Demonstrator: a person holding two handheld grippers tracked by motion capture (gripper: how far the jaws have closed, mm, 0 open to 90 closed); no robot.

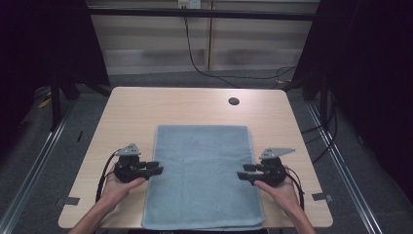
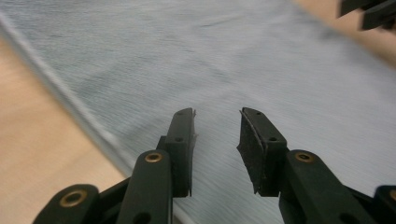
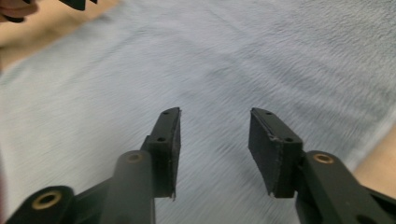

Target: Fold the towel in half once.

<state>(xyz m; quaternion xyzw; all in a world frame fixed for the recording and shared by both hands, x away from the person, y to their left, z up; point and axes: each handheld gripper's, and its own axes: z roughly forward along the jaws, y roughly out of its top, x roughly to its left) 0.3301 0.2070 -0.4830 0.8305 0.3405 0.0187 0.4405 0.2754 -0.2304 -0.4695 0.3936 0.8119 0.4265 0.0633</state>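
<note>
We see the left gripper (image 1: 157, 169) held in a person's left hand (image 1: 117, 187) at the left edge of a grey-blue towel (image 1: 202, 175), its black jaws pointing toward the middle of the table. In the left gripper view (image 2: 217, 135) the two jaws stand apart with a clear gap between them and nothing held; the towel (image 2: 233, 70) lies under and ahead of them, with its hemmed edge running past on the left.

The right gripper (image 1: 242, 174), in the person's right hand (image 1: 280, 187), mirrors it at the towel's right edge, jaws pointing inward. In the right gripper view (image 3: 215, 135) its jaws are also spread apart and hold nothing, with the towel (image 3: 187, 70) spread beneath them.

The towel lies flat and rectangular in the near middle of a light wooden table (image 1: 136, 107), its near edge reaching the table's front edge. A dark round hole (image 1: 234, 101) sits in the tabletop beyond the towel. A black cable (image 1: 195, 58) runs down the wall behind the table.
</note>
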